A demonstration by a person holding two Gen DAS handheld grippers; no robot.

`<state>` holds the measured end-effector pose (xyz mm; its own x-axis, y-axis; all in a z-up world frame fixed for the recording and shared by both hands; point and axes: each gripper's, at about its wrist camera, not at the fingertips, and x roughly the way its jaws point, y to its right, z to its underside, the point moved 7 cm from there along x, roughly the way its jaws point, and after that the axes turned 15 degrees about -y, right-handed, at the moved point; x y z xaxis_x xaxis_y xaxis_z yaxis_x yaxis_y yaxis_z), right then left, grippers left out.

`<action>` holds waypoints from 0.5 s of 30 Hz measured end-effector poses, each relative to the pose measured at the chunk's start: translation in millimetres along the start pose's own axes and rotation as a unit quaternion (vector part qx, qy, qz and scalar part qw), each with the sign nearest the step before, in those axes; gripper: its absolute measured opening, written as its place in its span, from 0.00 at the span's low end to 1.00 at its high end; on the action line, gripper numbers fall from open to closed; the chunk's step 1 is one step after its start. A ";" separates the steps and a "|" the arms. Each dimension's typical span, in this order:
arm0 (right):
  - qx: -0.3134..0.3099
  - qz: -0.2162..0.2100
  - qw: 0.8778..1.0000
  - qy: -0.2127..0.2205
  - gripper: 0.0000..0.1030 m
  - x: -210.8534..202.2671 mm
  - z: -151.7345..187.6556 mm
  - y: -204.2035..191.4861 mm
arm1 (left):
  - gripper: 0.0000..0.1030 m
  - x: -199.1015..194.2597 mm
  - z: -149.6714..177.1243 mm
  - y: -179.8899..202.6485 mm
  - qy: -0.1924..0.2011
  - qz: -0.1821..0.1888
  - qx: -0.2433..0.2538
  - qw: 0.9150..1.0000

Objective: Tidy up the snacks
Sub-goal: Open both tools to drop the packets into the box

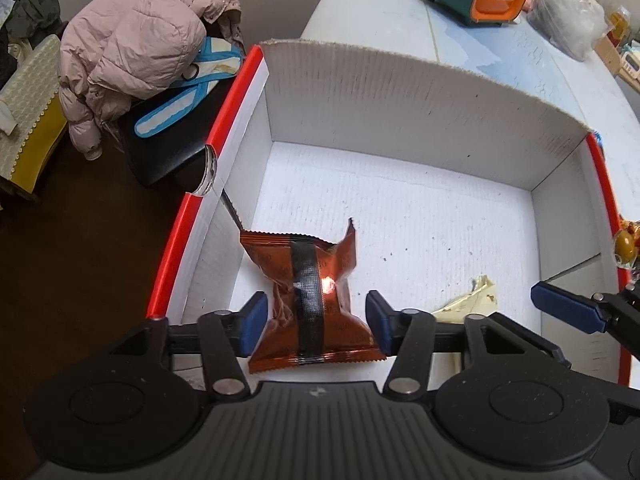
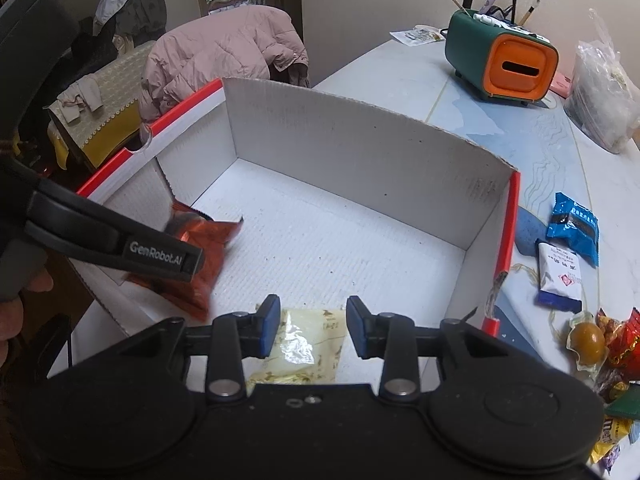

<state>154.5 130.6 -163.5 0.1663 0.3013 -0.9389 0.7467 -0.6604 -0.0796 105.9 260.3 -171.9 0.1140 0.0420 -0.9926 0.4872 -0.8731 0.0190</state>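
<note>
A white cardboard box with red rims stands on the table. An orange-red snack packet with a black stripe lies on the box floor by its left wall; it also shows in the right wrist view. My left gripper is open, its pads either side of that packet without pressing it. A pale yellow packet lies on the box floor near the front. My right gripper is open just above it.
Outside the box on the right lie a blue packet, a white packet and several wrapped sweets. A green and orange holder and a clear bag stand at the back. A chair with a pink jacket is left.
</note>
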 end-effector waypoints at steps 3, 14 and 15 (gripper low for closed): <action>0.006 -0.005 1.000 0.005 0.37 -4.9 2.2 2.5 | 0.53 -6.2 1.3 1.7 0.008 0.003 0.005 1.000; 0.040 -0.031 0.998 0.031 0.45 -37.8 16.5 18.3 | 0.56 -43.8 20.4 11.9 0.052 0.030 0.019 0.998; 0.042 -0.033 0.998 0.036 0.45 -42.2 17.8 19.3 | 0.56 -48.1 22.9 13.7 0.057 0.033 0.020 0.998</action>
<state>150.5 92.9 -131.4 0.1657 0.3930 -0.9045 0.7022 -0.6910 -0.1716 87.3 235.2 -126.6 0.2432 0.0364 -0.9693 0.4407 -0.8944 0.0770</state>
